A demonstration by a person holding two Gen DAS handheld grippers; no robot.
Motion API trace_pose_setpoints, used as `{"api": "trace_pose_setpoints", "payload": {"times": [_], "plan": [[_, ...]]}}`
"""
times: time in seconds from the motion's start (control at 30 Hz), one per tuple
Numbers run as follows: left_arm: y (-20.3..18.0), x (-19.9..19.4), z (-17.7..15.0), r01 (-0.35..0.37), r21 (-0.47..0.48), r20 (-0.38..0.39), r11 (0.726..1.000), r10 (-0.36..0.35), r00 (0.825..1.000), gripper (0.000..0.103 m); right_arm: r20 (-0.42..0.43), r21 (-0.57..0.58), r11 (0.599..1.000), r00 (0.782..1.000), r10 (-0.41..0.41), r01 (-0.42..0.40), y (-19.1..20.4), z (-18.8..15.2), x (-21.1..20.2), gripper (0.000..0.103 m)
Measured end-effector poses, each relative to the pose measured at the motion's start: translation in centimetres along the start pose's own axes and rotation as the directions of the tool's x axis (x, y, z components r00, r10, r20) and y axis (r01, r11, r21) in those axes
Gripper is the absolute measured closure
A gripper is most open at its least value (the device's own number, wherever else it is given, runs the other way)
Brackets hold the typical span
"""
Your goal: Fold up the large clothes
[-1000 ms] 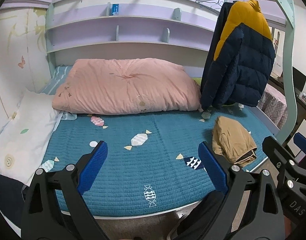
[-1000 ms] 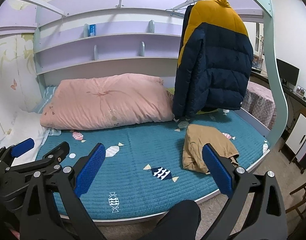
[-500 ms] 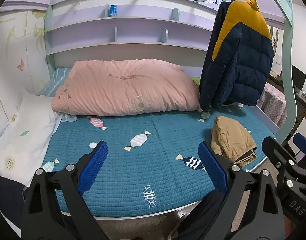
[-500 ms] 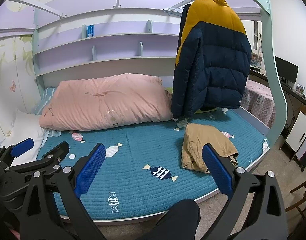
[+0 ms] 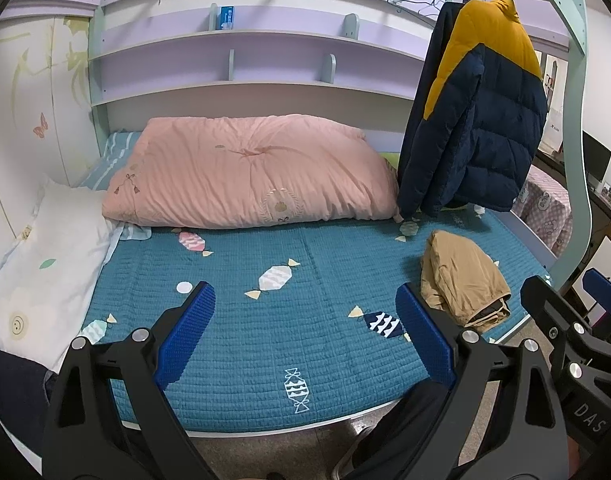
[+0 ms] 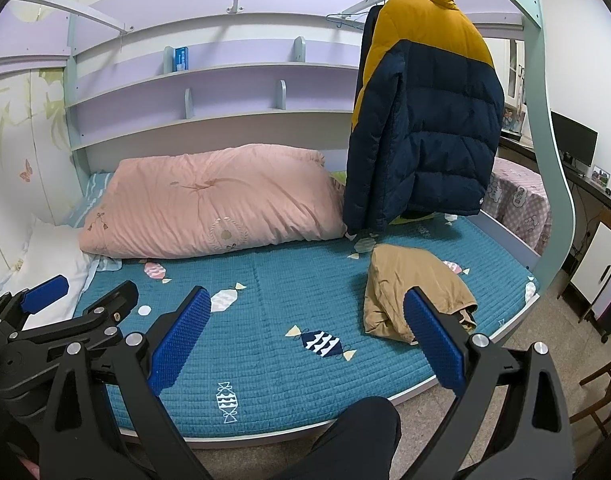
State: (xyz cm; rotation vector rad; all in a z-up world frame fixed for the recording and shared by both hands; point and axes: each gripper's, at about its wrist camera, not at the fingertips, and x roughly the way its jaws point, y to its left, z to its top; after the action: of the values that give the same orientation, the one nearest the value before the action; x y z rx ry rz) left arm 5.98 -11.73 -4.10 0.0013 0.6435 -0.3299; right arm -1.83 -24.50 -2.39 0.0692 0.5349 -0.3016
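The shelves above the bed hold just a small blue box. A tan folded garment sits on the bed's right part, below the hanging navy-and-yellow puffer jacket. A pink duvet is bunched behind, left of the jacket. The left gripper and the right gripper both hang over the bed's front edge, jaws spread wide, holding nothing.

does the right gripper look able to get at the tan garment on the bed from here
Probably yes. The right gripper is open and empty, and the tan garment lies bunched near the bed's front edge, just ahead of its right finger. Nothing lies between them; the hanging jacket is farther back.
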Motion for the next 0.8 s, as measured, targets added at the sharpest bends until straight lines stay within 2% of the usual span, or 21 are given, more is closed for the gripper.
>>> {"api": "trace_pose_setpoints", "payload": {"times": [0.8], "plan": [[-0.33,0.13,-0.49,0.008,0.005,-0.010,1.000,-0.008,1.000,0.011,-0.014,0.009,1.000,1.000,0.004,-0.004,-0.10,0.08,0.21,0.009]]}}
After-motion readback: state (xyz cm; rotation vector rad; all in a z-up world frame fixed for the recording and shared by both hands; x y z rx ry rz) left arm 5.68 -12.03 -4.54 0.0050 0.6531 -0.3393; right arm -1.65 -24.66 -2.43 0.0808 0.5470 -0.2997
